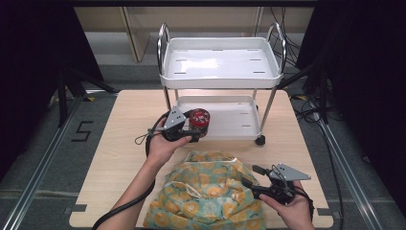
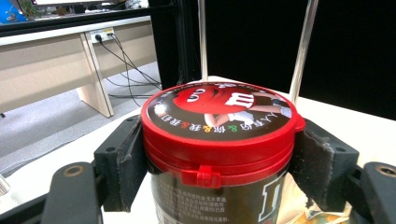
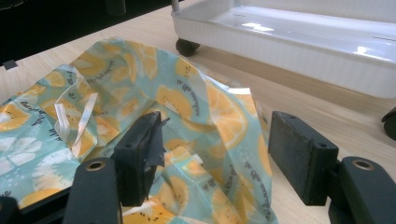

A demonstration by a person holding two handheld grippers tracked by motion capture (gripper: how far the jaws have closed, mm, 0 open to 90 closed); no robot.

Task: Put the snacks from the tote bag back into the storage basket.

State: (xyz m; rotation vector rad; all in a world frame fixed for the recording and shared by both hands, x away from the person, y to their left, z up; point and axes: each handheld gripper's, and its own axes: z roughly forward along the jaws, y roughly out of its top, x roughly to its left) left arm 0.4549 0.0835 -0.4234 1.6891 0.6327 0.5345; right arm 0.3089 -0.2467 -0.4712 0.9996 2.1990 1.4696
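A dark candy jar [image 1: 199, 122] with a red printed lid [image 2: 219, 109] is held off the table by my left gripper [image 1: 190, 129], whose jaws are shut on the jar's sides just under the lid [image 2: 219, 154]. It hangs by the front left of the cart's lower tray [image 1: 239, 120]. A teal cloth bag [image 1: 206, 191] printed with orange slices lies crumpled at the table's near edge. My right gripper [image 1: 253, 176] stands open at the bag's right edge, its jaws spread over a raised fold of the bag [image 3: 210, 116] without pinching it.
A white two-tier cart [image 1: 220, 62] on wheels stands on the far half of the wooden table [image 1: 119, 143]; both its trays hold nothing else. One caster [image 1: 260, 141] sits near my right gripper. Cables trail across the floor at the right.
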